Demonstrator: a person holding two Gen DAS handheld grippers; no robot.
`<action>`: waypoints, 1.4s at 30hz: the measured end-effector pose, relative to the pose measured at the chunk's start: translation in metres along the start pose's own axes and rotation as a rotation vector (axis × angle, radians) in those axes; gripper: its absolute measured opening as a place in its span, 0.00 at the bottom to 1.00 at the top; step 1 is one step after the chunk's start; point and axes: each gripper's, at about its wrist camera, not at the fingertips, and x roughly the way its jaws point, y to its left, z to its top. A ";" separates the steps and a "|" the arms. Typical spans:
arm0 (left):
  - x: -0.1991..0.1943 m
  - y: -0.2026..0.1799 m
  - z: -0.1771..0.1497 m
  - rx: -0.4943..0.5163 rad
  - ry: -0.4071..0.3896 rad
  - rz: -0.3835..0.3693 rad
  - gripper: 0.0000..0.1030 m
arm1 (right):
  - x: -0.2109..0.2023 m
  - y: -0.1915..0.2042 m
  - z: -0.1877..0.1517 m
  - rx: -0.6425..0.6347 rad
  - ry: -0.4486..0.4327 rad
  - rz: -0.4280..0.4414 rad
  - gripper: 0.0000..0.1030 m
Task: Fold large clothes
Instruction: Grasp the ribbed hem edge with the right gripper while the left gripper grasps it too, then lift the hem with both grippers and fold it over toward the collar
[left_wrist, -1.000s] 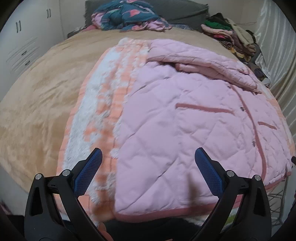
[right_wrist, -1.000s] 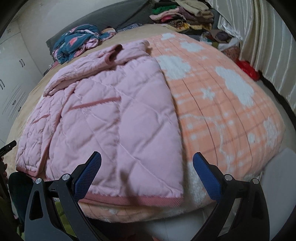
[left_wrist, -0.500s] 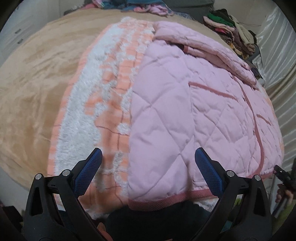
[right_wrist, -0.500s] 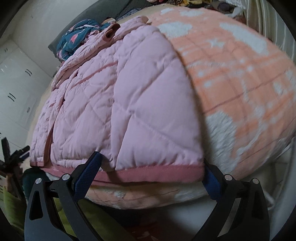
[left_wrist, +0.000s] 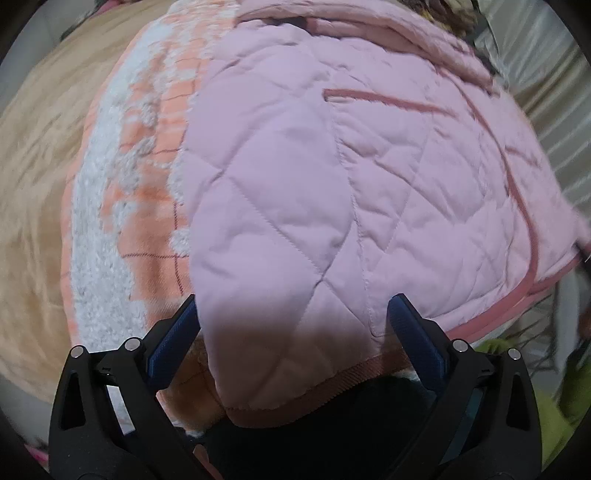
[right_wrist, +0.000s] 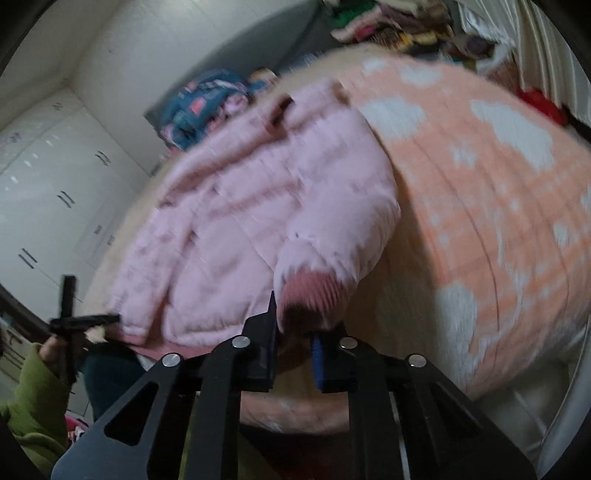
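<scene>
A pink quilted jacket (left_wrist: 332, 192) with darker pink trim lies spread on an orange and white fleece blanket (left_wrist: 147, 155) on the bed. My left gripper (left_wrist: 291, 332) is open, its jaws standing either side of the jacket's near left hem corner, not closed on it. In the right wrist view my right gripper (right_wrist: 295, 339) is shut on the jacket's near right hem corner (right_wrist: 314, 291) and holds it raised off the blanket (right_wrist: 480, 192). The jacket body (right_wrist: 229, 221) sags behind it. The left gripper (right_wrist: 70, 317) shows small at the far left.
A beige bedspread (left_wrist: 33, 177) covers the bed's left side. A blue patterned garment pile (right_wrist: 207, 103) and a stack of folded clothes (right_wrist: 399, 22) lie at the head. White wardrobes (right_wrist: 48, 184) stand left, a curtain (left_wrist: 546, 74) right.
My right gripper has shut on the jacket's hem corner and lifted it. My left gripper has moved in closer to the other hem corner and stays open.
</scene>
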 end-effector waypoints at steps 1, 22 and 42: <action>0.000 -0.005 0.000 0.026 0.002 0.018 0.84 | -0.002 0.004 0.007 -0.005 -0.019 0.006 0.12; -0.077 -0.032 0.033 -0.004 -0.319 -0.020 0.10 | -0.020 0.020 0.053 0.025 -0.165 0.004 0.12; -0.024 -0.008 -0.005 -0.091 -0.079 -0.148 0.49 | -0.027 0.007 0.047 0.095 -0.186 -0.007 0.11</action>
